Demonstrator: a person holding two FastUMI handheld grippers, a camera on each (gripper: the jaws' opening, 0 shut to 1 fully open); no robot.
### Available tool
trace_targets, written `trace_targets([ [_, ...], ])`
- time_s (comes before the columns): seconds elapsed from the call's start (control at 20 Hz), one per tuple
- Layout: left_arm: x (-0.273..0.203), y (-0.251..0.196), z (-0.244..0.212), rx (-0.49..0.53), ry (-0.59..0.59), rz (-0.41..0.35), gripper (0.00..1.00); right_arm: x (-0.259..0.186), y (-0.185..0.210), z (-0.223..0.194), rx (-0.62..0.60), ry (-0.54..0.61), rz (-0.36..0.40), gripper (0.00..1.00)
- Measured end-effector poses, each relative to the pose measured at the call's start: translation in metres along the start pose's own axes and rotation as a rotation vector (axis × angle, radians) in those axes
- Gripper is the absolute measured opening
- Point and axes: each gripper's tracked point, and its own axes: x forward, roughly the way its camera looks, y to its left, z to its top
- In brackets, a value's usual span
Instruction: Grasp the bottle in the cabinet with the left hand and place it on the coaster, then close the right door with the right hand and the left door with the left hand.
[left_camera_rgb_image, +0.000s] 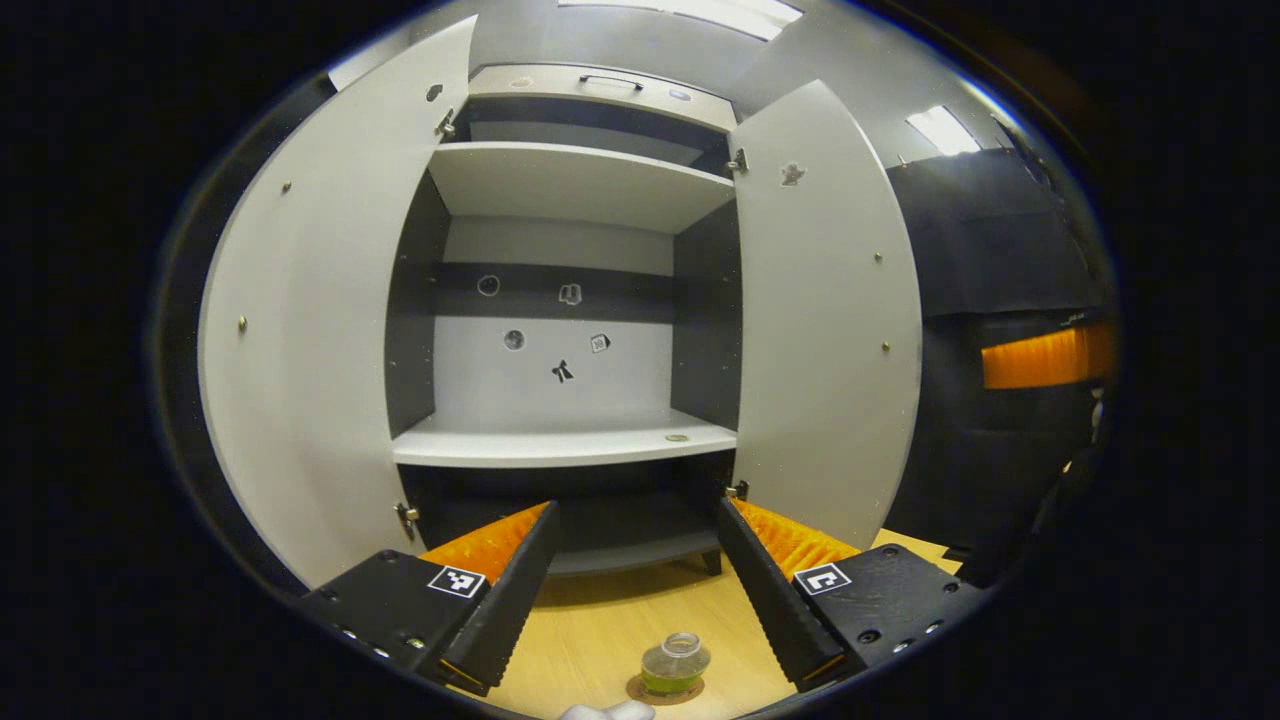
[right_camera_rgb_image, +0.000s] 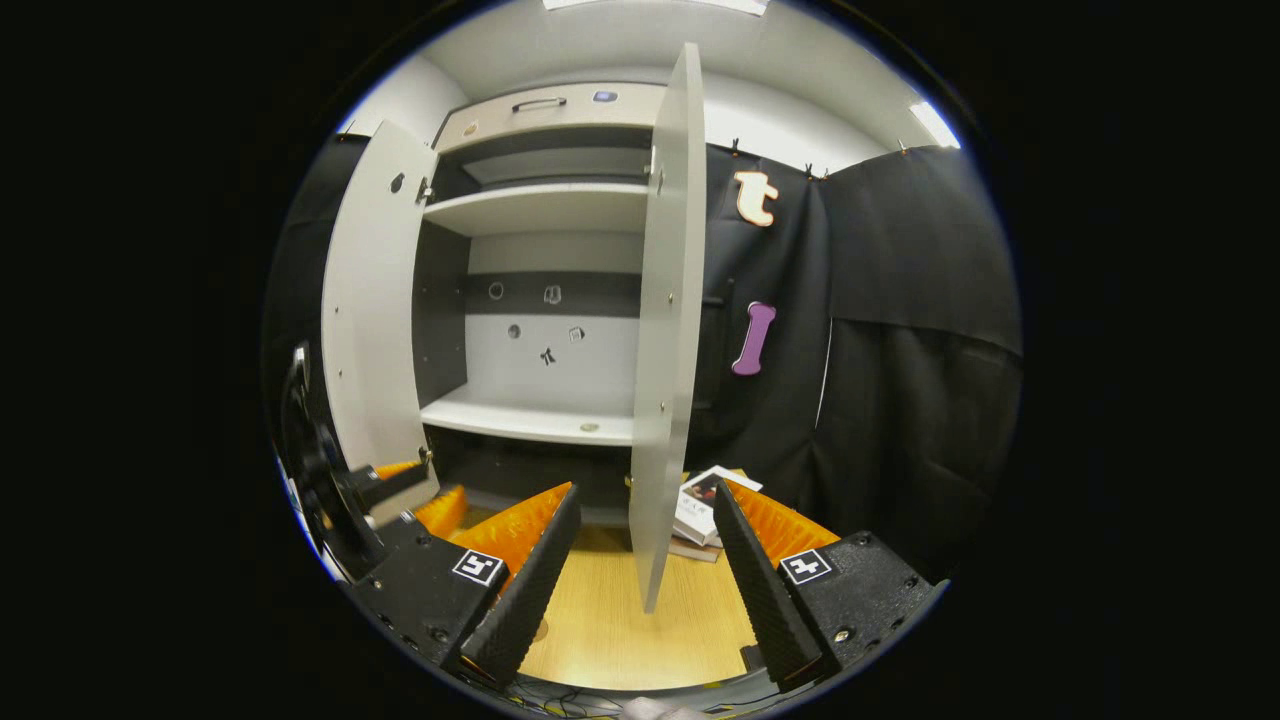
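Both claws are held wide and empty: the left claw (left_camera_rgb_image: 635, 590) above the bottle, the right claw (right_camera_rgb_image: 645, 570) straddling the right door's edge. Largest first, the cabinet (left_camera_rgb_image: 560, 440) is seen with its left door (left_camera_rgb_image: 300, 340) and right door (right_camera_rgb_image: 665, 330) open, so both closings are judged left to do. On the surface (left_camera_rgb_image: 600, 620), the bottle (left_camera_rgb_image: 675, 665) is set on the coaster (left_camera_rgb_image: 640, 692); placing appears done. Books (right_camera_rgb_image: 705, 505) are seen in the right gripper view, the bottle in the left gripper view.
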Motion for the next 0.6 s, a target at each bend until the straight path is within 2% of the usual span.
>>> trace_targets([
  [0.3, -0.061, 0.060, 0.058, 0.046, -0.039, 0.146, 0.96, 0.007, -0.015, 0.017, 0.044, -0.036, -0.006, 0.83],
  [0.6, -0.127, 0.107, 0.066, 0.056, -0.007, 0.288, 0.96, 0.029, -0.058, 0.054, 0.028, -0.090, -0.024, 0.83],
])
